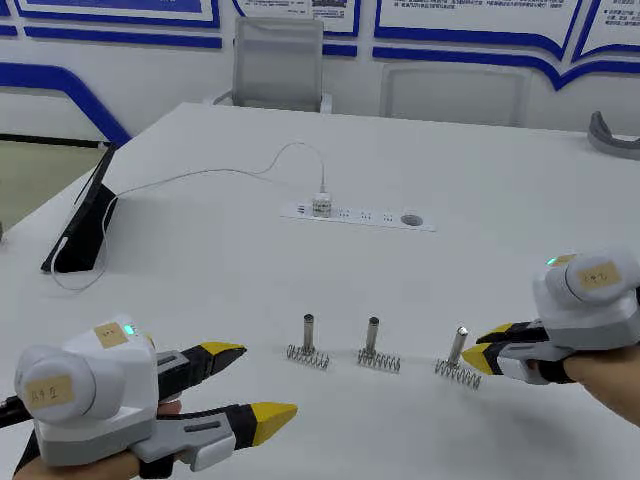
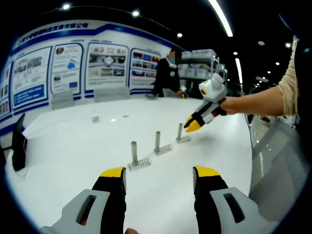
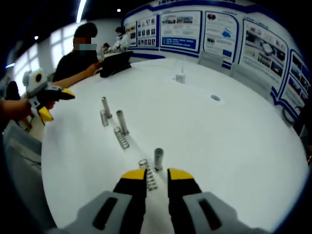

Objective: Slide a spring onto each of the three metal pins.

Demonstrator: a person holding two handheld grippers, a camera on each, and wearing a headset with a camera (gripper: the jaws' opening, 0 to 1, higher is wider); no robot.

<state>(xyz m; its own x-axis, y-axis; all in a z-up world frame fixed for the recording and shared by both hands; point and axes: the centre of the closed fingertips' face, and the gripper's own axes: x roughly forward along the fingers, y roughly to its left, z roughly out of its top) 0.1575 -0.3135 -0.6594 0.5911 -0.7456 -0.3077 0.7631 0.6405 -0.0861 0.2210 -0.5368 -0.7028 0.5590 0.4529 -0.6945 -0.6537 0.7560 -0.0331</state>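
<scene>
Right gripper [image 1: 472,347], jaws narrowly parted and empty, is shown at frame right beside the rightmost spring [image 1: 458,373], left gripper [image 1: 262,380] wide open at lower left; all three springs [image 1: 379,361] are seen lying at the upright pins [image 1: 372,333], none judged threaded.

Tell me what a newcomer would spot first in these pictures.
Three pins stand in a row on the white table, each with a spring lying at its foot. The yellow-tipped right claw points at the right end of that row, its jaws only a little apart. The left claw hangs wide open at the near left.
</scene>
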